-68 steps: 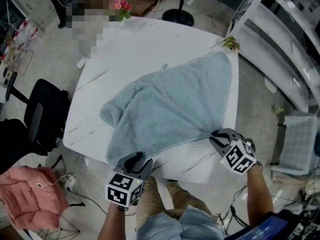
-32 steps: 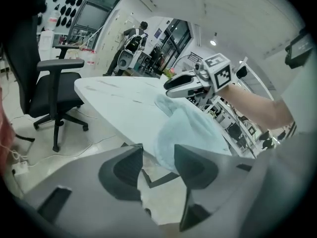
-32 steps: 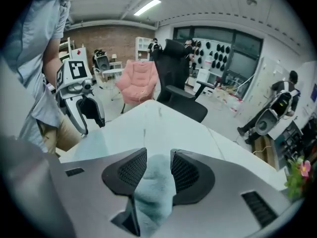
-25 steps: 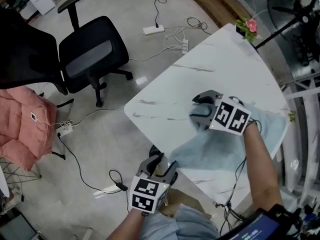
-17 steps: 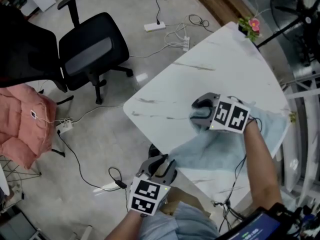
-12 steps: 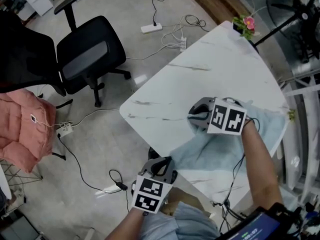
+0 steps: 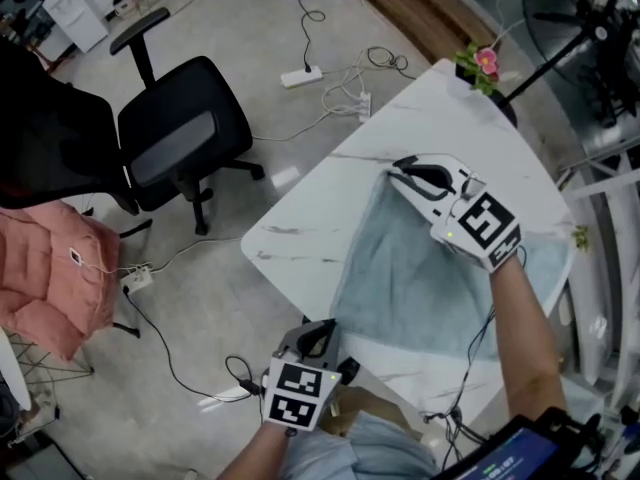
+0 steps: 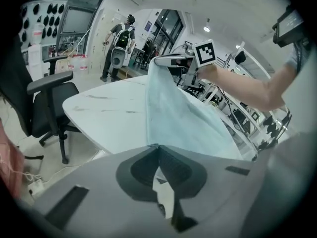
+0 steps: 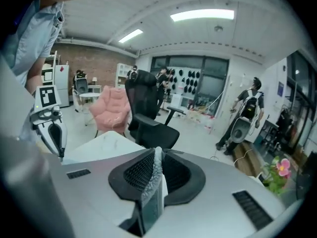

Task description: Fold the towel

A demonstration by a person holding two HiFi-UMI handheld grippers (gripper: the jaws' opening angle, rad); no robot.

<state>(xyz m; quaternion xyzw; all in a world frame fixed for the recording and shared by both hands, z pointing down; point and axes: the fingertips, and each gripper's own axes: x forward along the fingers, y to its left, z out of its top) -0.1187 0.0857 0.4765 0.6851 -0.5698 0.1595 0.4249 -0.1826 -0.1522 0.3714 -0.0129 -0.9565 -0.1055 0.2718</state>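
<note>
While the right gripper (image 7: 408, 175) jaws, just closing further, pinch a towel (image 7: 410, 283) corner raised off the table (image 7: 300, 230) and the left gripper (image 7: 318, 338) jaws clamp the nearer corner, best hold the edge between both jaws taut, corners level.

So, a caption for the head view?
Left gripper and right gripper stretch a blue towel over a white table; the right's jaws have just been closing on it.

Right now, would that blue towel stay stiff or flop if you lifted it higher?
Probably floppy: the towel drapes in a soft sheet from its raised corner. Likely light, since it is held up by its corners alone. Its fuzzy weave probably won't slip.
</note>
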